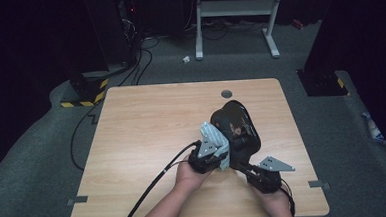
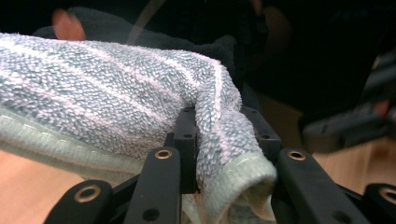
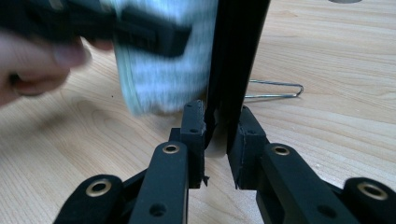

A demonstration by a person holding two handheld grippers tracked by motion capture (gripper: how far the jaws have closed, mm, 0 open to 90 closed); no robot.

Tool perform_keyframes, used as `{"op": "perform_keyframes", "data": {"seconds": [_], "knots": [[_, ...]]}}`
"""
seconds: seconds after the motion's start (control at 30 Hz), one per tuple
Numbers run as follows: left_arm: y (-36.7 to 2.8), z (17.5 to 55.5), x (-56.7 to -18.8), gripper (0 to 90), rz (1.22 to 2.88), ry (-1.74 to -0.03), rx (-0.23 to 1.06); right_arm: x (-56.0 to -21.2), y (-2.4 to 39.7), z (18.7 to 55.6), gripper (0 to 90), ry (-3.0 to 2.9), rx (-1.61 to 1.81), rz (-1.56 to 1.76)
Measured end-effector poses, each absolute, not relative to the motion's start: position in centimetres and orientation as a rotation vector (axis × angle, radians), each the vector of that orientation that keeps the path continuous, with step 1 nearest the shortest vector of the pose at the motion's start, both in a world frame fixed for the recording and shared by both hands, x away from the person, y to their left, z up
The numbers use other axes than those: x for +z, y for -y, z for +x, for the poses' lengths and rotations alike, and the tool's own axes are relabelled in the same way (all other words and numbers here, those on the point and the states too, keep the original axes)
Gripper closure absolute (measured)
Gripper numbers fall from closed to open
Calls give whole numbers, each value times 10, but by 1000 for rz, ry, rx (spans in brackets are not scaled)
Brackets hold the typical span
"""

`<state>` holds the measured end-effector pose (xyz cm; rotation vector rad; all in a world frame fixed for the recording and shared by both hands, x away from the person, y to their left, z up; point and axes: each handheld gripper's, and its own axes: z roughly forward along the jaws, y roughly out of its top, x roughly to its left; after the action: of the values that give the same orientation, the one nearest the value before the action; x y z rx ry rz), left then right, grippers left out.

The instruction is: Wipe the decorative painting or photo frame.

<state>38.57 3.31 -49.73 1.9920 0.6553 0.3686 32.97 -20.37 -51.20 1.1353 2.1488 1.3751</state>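
Near the middle of the wooden table (image 1: 146, 121) we find no brand, label or writing that we can read on anything. At the left, our left gripper (image 1: 209, 156) has its jaws clenched on a light blue-grey towel (image 2: 116, 102), a looped terry cloth with pale stripes and a smooth hemmed edge, pressed against the glossy black pan (image 1: 237, 123). That pan stands tilted up on the table, right of centre, its shiny face catching reddish reflections. Farther right, our right gripper (image 3: 215, 140) grasps the pan's thin black edge between its pads, while a bent wire loop (image 3: 275, 88) lies on the wood behind.
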Motion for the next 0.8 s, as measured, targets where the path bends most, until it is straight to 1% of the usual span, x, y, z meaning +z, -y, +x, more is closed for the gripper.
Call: {"op": "perform_keyframes", "data": {"seconds": [0.03,0.07,0.13,0.2,0.37,0.6,0.7,0.8], "knots": [[-33,386,-497,709,1992,-655,369,-512,204,330,774,-2149,1375,1135],[-34,386,-507,709,2006,-675,347,-512,204,330,774,-2147,1376,1136],[-34,385,-515,710,2008,-679,339,-512,204,330,774,-2147,1374,1136],[-35,384,-516,712,1998,-680,338,-512,204,330,774,-2146,1375,1135],[-40,385,-494,712,1948,-673,347,-512,204,329,777,-2146,1365,1129],[-37,377,-446,712,1848,-579,402,-512,203,329,778,-2148,1366,1127],[-30,373,-439,712,1845,-547,415,-513,203,329,777,-2151,1370,1127],[-26,373,-443,712,1859,-543,413,-513,204,329,777,-2152,1371,1128]]}}
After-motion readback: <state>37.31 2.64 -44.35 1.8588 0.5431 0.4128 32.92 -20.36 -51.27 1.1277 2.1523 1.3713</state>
